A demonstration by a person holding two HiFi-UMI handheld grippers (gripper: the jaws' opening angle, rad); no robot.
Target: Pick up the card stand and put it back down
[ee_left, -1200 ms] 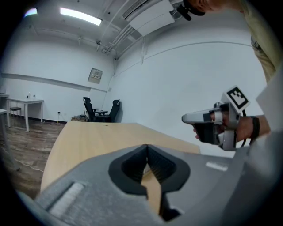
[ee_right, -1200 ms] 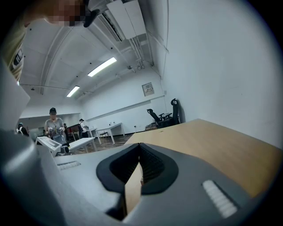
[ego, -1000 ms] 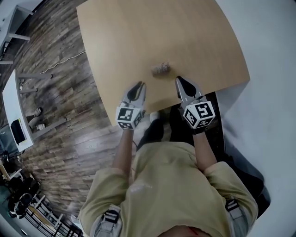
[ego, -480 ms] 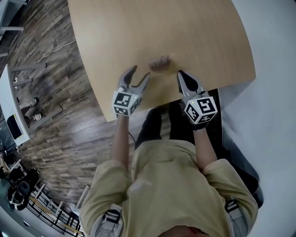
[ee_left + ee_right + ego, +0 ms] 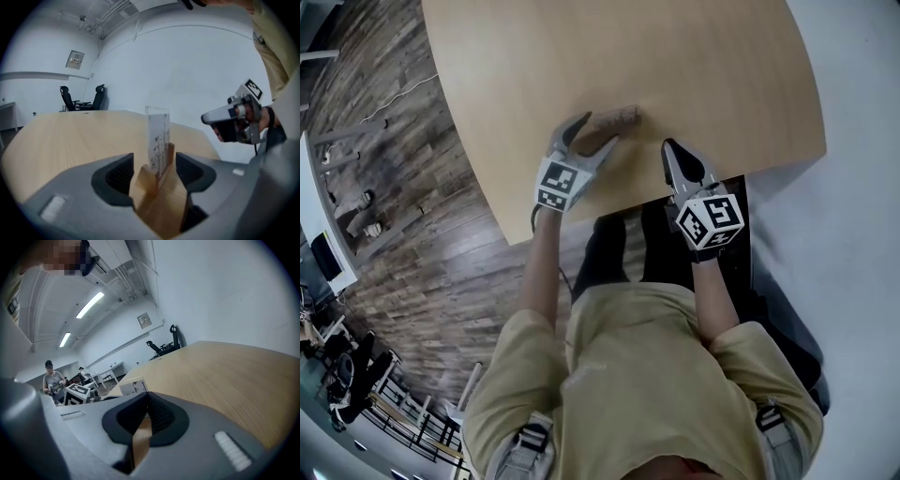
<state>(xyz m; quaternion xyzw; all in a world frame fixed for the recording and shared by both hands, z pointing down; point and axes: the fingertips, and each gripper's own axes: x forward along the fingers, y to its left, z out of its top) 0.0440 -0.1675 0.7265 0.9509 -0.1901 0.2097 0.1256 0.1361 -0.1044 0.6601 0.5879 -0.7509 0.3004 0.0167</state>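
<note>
Pale wood desk (image 5: 637, 56): one. Card stand (image 5: 615, 118): one, with a wooden base and a clear upright panel, standing on the desk close to its near edge. My left hand-held gripper (image 5: 596, 133): jaws opening and now wide, with the stand's base between them and the pads off it. My right hand-held gripper (image 5: 673, 152): jaws together, nothing between them, at the desk's near edge, apart from the stand.

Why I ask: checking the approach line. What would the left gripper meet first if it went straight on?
The card stand: it stands upright between the left gripper's opening jaws, apparently untouched by the pads, so going straight on would likely push into it first.
</note>
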